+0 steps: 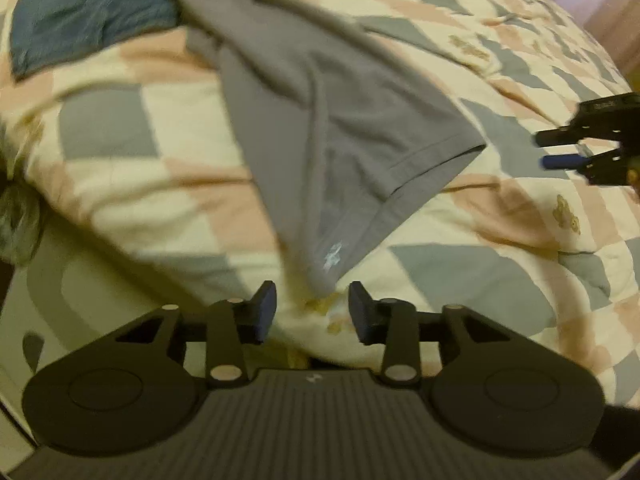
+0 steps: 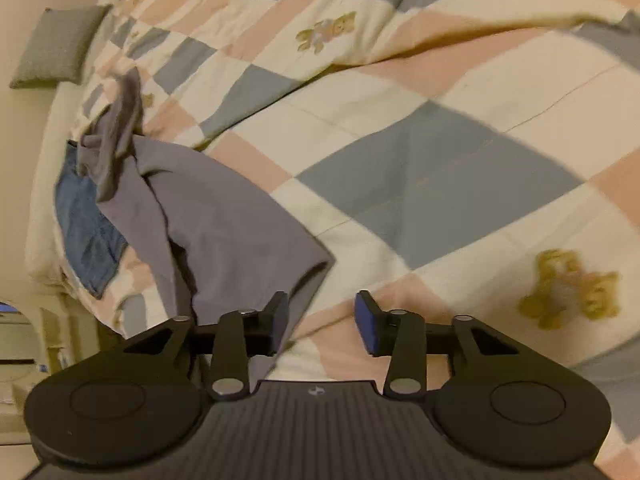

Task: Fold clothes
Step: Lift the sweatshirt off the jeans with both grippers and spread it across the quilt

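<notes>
Grey shirt (image 1: 340,128) sprawls mid-frame on quilt (image 1: 500,280), soft, limp, light. Left gripper (image 1: 312,308) wide, empty; right gripper (image 2: 322,320) wide, empty. You pinch hem corners; expect sagging, bunching.

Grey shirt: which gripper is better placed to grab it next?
Probably left. The left gripper is open, with the grey shirt's pointed corner just ahead of the gap. The right gripper is open too, but the hem lies off by its left finger, not centred.
</notes>
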The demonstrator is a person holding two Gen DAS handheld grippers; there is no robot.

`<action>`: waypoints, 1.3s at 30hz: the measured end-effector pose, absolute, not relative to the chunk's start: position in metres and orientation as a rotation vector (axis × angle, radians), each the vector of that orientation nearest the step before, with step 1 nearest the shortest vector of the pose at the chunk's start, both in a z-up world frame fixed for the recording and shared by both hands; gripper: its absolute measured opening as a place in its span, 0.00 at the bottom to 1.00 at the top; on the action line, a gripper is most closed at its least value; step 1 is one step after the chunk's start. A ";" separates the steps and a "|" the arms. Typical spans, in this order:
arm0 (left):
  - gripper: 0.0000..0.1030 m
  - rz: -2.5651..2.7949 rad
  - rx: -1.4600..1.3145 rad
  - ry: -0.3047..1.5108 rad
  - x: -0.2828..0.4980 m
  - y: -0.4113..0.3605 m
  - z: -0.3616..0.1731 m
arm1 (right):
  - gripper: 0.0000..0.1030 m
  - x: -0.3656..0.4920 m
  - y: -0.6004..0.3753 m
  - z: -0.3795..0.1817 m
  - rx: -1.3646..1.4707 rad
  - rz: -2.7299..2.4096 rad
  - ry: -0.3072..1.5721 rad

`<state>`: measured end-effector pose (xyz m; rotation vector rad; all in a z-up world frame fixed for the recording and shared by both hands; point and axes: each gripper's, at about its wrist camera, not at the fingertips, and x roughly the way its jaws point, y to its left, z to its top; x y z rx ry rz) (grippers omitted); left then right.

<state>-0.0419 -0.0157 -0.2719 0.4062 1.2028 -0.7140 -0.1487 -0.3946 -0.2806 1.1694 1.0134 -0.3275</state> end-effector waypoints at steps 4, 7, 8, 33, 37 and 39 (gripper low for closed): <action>0.37 -0.725 0.538 1.117 -0.042 -0.042 -0.295 | 0.60 -0.135 -0.387 -0.307 1.177 -0.311 0.912; 0.34 -0.696 0.498 1.118 -0.029 -0.047 -0.307 | 0.61 -0.120 -0.387 -0.333 1.157 -0.320 0.888; 0.32 -0.692 0.467 1.132 -0.024 -0.046 -0.311 | 0.61 -0.116 -0.387 -0.340 1.159 -0.320 0.888; 0.01 -0.700 -0.007 0.966 -0.156 -0.117 -0.230 | 0.13 -0.183 -0.533 -0.246 0.888 -0.028 0.767; 0.01 -0.830 0.016 1.051 -0.233 -0.200 -0.247 | 0.13 -0.252 -0.602 -0.257 0.842 -0.120 0.865; 0.01 -0.908 0.041 1.096 -0.266 -0.243 -0.258 | 0.12 -0.286 -0.633 -0.263 0.818 -0.173 0.915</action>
